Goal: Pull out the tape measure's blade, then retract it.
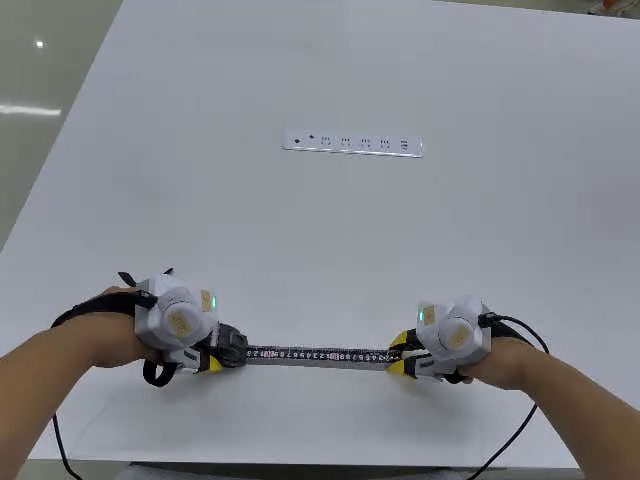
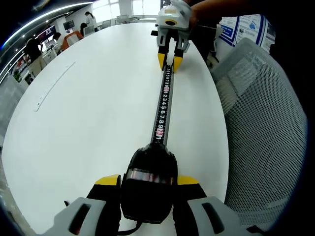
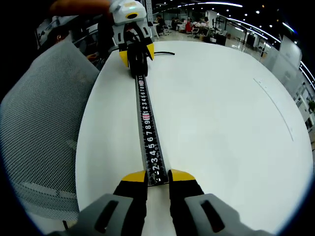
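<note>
White surface (image 1: pixel 300 220) lies open toward the far power strip (image 1: pixel 352 143), and the work hugs its near edge. There the left claw (image 2: pixel 147 180) clamps the tape measure (image 2: pixel 149 169) case. The right claw (image 3: pixel 157 176) pinches the drawn blade (image 3: pixel 146 118) at its tip, the hook probably hidden between the jaws. Both gripper views add a mesh chair (image 2: pixel 261 123).

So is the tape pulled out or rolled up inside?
Pulled out. The blade stretches from the black case in the left claw to the right claw pinching its tip.

Glossy plastic case (image 2: pixel 149 184), matt blade (image 2: pixel 164 103), matt table (image 1: pixel 300 220)
</note>
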Motion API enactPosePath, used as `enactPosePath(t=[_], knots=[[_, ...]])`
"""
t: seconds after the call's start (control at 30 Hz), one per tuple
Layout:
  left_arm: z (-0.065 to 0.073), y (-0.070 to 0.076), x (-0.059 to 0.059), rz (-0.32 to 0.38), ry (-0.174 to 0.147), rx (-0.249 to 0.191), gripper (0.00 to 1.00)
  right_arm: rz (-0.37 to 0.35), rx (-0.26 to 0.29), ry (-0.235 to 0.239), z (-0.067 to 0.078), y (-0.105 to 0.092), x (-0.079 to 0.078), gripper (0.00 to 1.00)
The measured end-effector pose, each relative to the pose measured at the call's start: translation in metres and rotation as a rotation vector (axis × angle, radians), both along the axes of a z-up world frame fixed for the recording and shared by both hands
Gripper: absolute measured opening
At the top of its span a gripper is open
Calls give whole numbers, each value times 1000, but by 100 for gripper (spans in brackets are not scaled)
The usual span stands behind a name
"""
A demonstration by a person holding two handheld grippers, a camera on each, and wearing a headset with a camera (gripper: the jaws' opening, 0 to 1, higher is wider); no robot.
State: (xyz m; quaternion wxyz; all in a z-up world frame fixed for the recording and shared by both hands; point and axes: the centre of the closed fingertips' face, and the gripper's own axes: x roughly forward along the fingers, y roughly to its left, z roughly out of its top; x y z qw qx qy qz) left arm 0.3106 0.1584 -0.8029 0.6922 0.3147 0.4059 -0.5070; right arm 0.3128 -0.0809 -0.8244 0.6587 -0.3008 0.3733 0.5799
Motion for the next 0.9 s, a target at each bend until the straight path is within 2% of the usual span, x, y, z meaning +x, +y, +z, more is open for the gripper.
enactPosePath(t=[0.03,0.13,0.27,0.33,0.4,0.43,0.57,0.67,0.7,0.77,0.8,0.83,0.87,0.9], knots=[[0,-1,1,30,4,-19,38,-10,-1,-3,0,0,0,15],[1,0,1,59,-2,-38,39,-25,1,-13,0,0,1,16],[1,4,3,90,-22,-39,40,-76,4,-30,0,-1,4,19],[1,10,7,127,-39,-34,48,-112,17,-52,3,-2,8,27],[4,14,11,186,-55,-60,60,-181,60,-44,8,-2,12,31],[6,15,12,216,-56,-74,63,-203,77,-41,10,-2,13,32],[10,25,12,348,-41,-151,74,-269,122,-57,20,-7,13,40],[10,35,10,429,-47,-197,78,-337,151,-54,25,-14,10,48],[9,39,8,472,-46,-217,82,-349,155,-57,27,-18,5,51],[13,42,8,511,-60,-262,88,-397,185,-68,31,-22,3,58],[18,45,9,548,-90,-298,92,-452,220,-65,34,-23,0,62],[22,45,9,573,-106,-334,94,-477,240,-66,37,-24,-2,66],[26,44,8,590,-117,-379,97,-489,250,-73,38,-26,-4,68],[34,41,0,598,-114,-429,100,-490,251,-89,41,-30,-9,69]])
